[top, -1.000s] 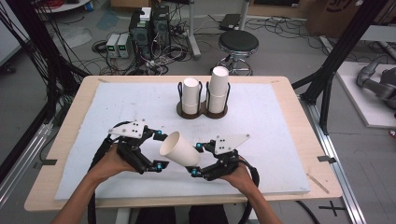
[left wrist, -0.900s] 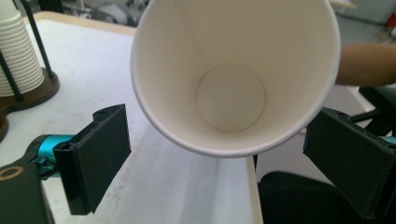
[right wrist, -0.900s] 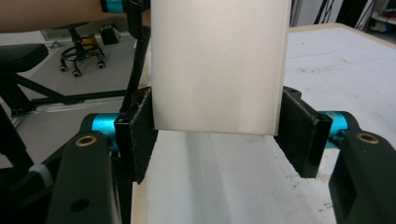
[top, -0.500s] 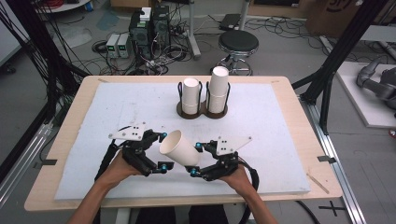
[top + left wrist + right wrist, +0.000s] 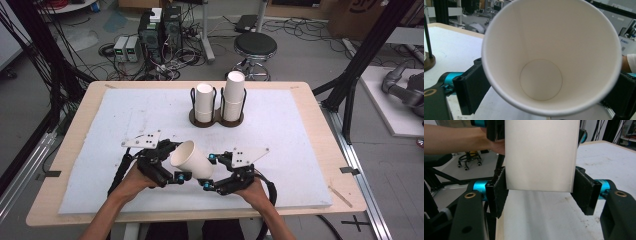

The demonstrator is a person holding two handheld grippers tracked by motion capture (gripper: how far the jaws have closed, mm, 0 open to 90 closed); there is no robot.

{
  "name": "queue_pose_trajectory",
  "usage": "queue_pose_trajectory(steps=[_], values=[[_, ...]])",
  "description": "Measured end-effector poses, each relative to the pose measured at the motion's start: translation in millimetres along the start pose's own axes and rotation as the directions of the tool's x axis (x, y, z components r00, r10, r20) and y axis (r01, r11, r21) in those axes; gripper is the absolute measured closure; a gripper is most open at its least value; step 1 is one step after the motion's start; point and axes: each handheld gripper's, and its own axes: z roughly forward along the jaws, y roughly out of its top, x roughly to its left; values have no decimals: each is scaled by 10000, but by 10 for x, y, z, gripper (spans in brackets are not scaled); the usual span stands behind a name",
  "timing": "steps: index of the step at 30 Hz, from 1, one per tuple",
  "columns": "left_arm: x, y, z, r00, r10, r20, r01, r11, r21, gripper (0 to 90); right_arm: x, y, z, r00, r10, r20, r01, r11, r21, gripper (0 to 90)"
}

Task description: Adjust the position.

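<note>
obstacles: cup holder [image 5: 216,120] with two cup stacks [image 5: 234,95], far middle of mat [image 5: 300,130]; held cup [image 5: 192,160] spans the gap between both grippers, near edge. passage: bare mat left, right and between holder and grippers.

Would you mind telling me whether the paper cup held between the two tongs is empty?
Empty: the left gripper view looks straight into the paper cup and shows its bare white bottom.

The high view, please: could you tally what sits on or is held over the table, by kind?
Held paper cup: 1
Cup stacks in the holder: 2
Holder: 1
Grippers, left and right: 2
Total: 6
</note>
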Motion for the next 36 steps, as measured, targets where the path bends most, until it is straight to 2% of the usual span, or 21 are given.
queue_pose_trajectory(steps=[7, 16, 27, 28, 29, 30, 31, 33, 36], values=[[14, -2, 23, 10000, -80, -7, 80, 9999, 85, 74, -2, -6, 27, 10000, -81, -26, 81, 10000, 17, 359], [-4, -6, 32, 9989, 462, 100, -465, 9985, 290, 245, 4, -14, 50, 9999, -112, -3, 112, 9997, 223, 359], [-21, -2, 30, 9972, 739, 68, -741, 9965, 384, 274, 6, -13, 50, 9995, -322, 65, 320, 9991, 289, 354], [-25, -3, 33, 9972, 754, 28, -754, 9964, 391, 274, 9, -14, 53, 9995, -301, 52, 299, 9989, 353, 332], [-26, -2, 30, 9966, 823, -49, -820, 9957, 431, 275, 5, -14, 61, 9995, -320, -21, 320, 9987, 404, 263], [-23, 1, 22, 9965, 830, -102, -824, 9955, 464, 275, 11, -10, 77, 9997, -240, 66, 236, 9985, 499, 163], [-22, 3, 15, 9966, 810, -153, -802, 9957, 470, 276, 22, -5, 91, 9993, -213, 318, 191, 9975, 679, 135], [-21, 9, -3, 9961, 847, -252, -834, 9952, 504, 276, 41, 9, 102, 9967, -351, 732, 275, 9944, 1023, 135], [-20, 13, -16, 9951, 930, -325, -909, 9940, 603, 276, 45, 11, 103, 9968, -316, 733, 239, 9943, 1034, 135]])
